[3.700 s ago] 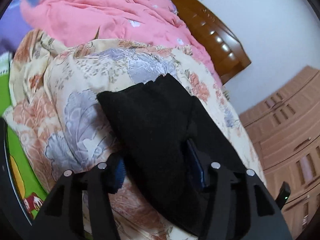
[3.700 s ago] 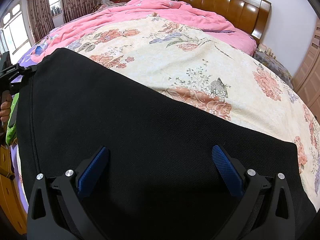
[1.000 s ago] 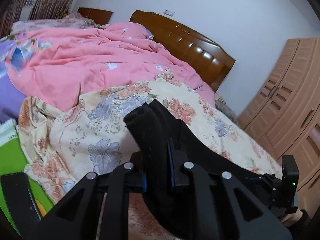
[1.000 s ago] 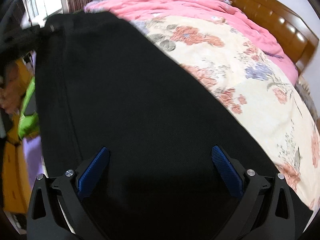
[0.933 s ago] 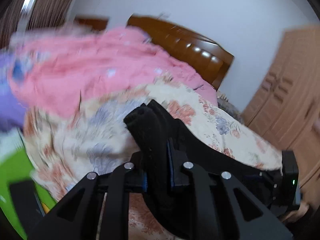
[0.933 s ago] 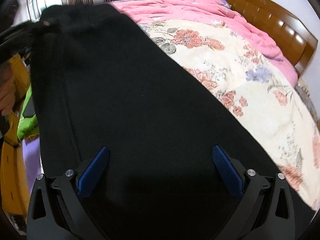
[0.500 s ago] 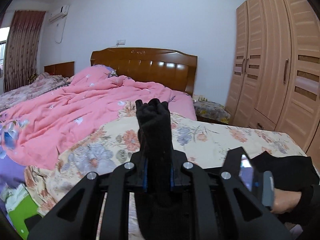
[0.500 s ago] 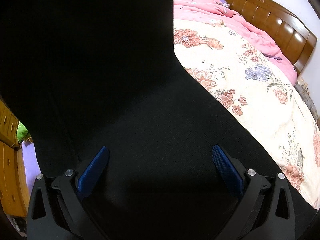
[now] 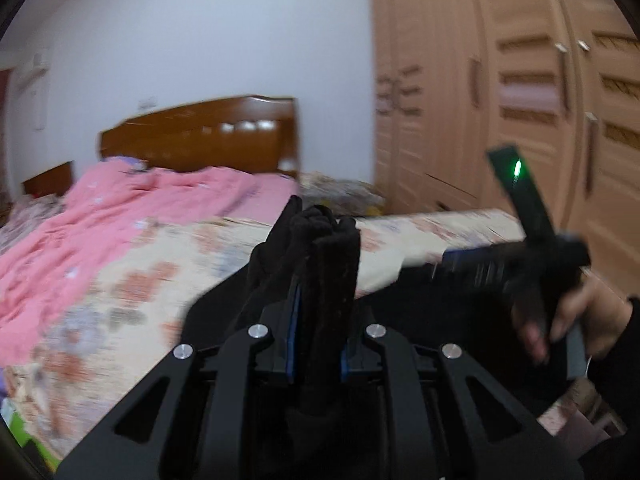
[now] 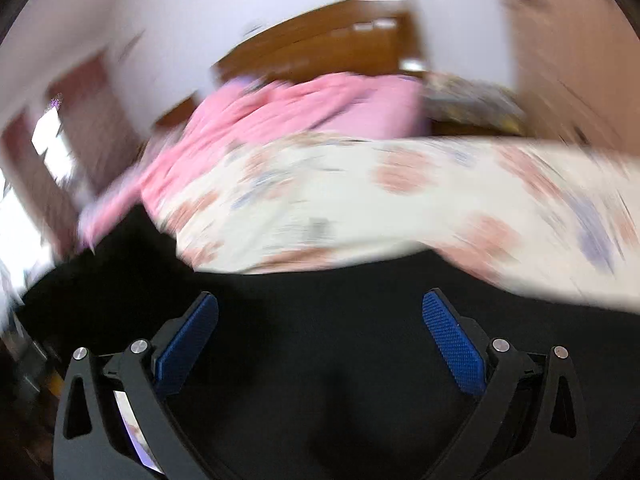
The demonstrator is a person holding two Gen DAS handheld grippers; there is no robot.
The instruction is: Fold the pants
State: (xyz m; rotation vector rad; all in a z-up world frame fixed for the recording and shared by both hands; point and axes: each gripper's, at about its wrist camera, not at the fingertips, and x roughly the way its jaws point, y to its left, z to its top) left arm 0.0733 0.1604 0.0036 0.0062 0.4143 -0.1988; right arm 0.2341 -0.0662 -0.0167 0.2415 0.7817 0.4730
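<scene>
The black pants are bunched between the blue pads of my left gripper, which is shut on them and holds them up above the floral quilt. The rest of the pants spreads dark below and to the right. In the right wrist view the pants fill the lower frame under my right gripper, whose jaws stand wide open with the blue pads apart. The right gripper also shows in the left wrist view, held by a hand. Both views are motion-blurred.
A pink duvet lies on the far side of the bed, before a wooden headboard. A tall wooden wardrobe stands at the right. A window is at the left.
My left gripper has swung right with the pants still clamped, bringing the wardrobe and the right gripper closer in view. The right gripper's view has tilted up; the lifted fabric no longer covers its upper left.
</scene>
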